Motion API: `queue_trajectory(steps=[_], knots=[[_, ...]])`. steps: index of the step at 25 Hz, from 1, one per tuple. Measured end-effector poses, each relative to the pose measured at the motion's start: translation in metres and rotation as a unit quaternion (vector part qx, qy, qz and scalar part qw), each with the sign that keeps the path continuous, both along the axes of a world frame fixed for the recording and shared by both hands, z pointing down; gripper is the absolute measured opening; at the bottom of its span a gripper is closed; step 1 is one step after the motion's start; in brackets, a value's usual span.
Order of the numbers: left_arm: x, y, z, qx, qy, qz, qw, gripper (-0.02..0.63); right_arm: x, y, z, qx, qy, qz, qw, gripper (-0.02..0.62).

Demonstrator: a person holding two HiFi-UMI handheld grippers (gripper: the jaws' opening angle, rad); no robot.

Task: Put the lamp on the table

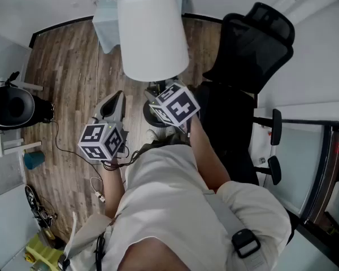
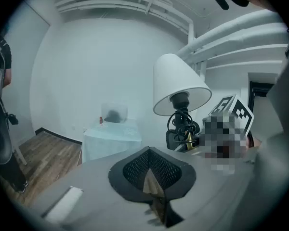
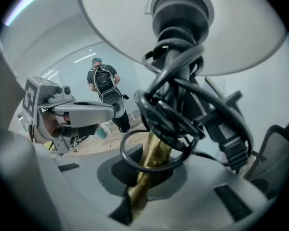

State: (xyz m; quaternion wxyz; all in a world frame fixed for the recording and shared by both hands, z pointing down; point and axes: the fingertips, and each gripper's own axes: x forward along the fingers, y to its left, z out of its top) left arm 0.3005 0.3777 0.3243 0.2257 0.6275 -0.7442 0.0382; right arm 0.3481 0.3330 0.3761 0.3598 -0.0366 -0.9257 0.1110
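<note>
White-shaded lamp (image 1: 152,33) is shown from above in the head view, well short of the cloth-covered table (image 1: 104,24) at the far side. In the left gripper view, the left gripper (image 2: 151,179) is seen pressed together, empty. In the right gripper view, the brass stem (image 3: 151,160) is pinched by the right gripper (image 3: 137,196). Carrying is judged under way; next, the lamp must be brought over the table and set upright.

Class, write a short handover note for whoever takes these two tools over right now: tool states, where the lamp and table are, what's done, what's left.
Right tool: shut on the brass stem of the lamp, cord coiled round it.
Left tool: shut, empty, beside the lamp.
Lamp: held up, shade on top; cloth-covered table ahead, apart from it.
Done: lamp gripped. Left: carry to table, set down, release.
</note>
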Motion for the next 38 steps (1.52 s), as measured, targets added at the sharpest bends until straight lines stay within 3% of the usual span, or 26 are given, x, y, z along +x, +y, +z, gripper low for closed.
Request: queue_trajectory(steps=[20, 38], knots=[[-0.005, -0.031, 0.000, 0.001, 0.001, -0.011, 0.9999, 0.000, -0.010, -0.028, -0.006, 0.003, -0.011, -0.013, 1.000, 0.023], [-0.108, -0.077, 0.008, 0.005, 0.015, 0.014, 0.9998, 0.000, -0.110, -0.072, -0.002, 0.011, 0.000, 0.016, 1.000, 0.023]])
